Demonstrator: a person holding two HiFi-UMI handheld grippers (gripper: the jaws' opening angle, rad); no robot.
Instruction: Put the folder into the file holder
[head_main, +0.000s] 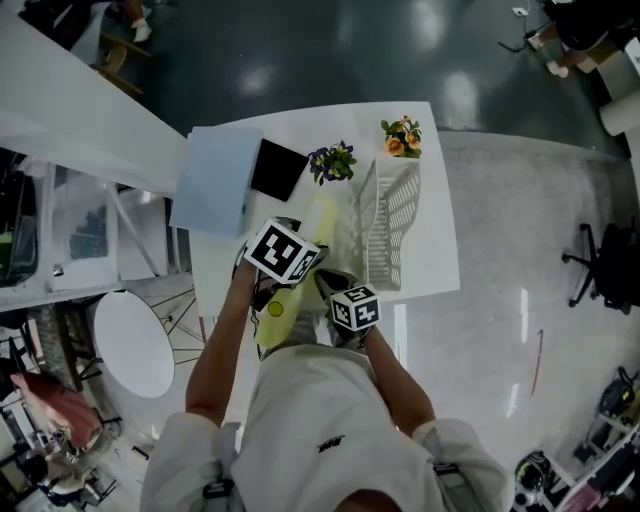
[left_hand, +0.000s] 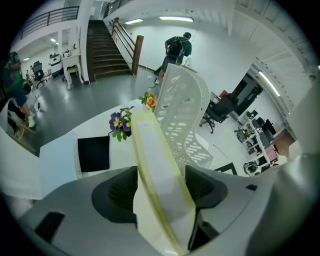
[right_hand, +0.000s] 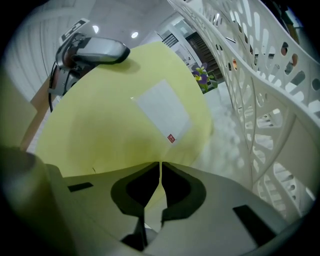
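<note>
I hold a yellow folder (head_main: 322, 218) up on edge over the near part of the white table (head_main: 432, 270), just left of the white perforated file holder (head_main: 392, 222). My left gripper (left_hand: 161, 187) is shut on the folder's wide spine (left_hand: 159, 165), which fills the gap between the jaws. The file holder (left_hand: 182, 100) stands just beyond and to the right of it. My right gripper (right_hand: 160, 167) is shut on a thin edge of the folder's yellow cover (right_hand: 125, 125), with the file holder's lattice wall (right_hand: 260, 100) close on the right.
A light blue folder (head_main: 215, 180) and a black pad (head_main: 277, 169) lie at the table's far left. Purple flowers (head_main: 333, 161) and orange flowers (head_main: 402, 137) stand along the far edge. A round white table (head_main: 132, 343) is at the left. A person (left_hand: 177, 47) stands far off.
</note>
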